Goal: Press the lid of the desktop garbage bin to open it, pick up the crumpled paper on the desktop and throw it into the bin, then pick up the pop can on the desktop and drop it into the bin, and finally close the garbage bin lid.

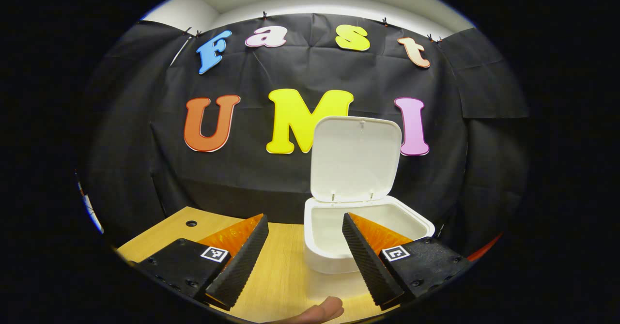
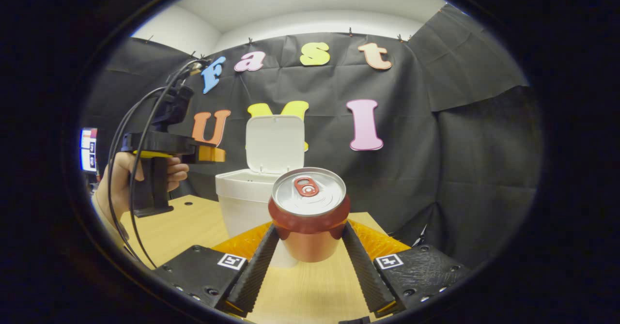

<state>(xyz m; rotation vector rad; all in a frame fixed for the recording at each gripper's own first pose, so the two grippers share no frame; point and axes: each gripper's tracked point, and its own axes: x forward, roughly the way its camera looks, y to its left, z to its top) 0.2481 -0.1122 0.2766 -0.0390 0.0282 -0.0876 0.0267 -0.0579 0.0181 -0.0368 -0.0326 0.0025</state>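
The white desktop bin [image 1: 334, 261] stands on the wooden table with its lid [image 1: 356, 159] swung up and upright. My left gripper [image 1: 305, 216] hovers open just in front of the bin, with nothing between its fingers. In the right gripper view, my right gripper [image 2: 310, 226] is shut on an upright red pop can [image 2: 308, 193] with a silver top. The can sits in front of the bin [image 2: 242, 198], about level with its rim. I cannot tell whether the can's base touches the table. The left gripper [image 2: 210, 154], held by a hand [image 2: 121, 174], hangs left of the open lid [image 2: 275, 142].
The wooden tabletop [image 1: 286, 275] has a small round hole [image 1: 191, 223] near its far left corner. A fingertip [image 1: 319, 312] shows at the bottom of the left gripper view. Cables [image 2: 126, 140] trail from the left gripper. Black cloth backs the table.
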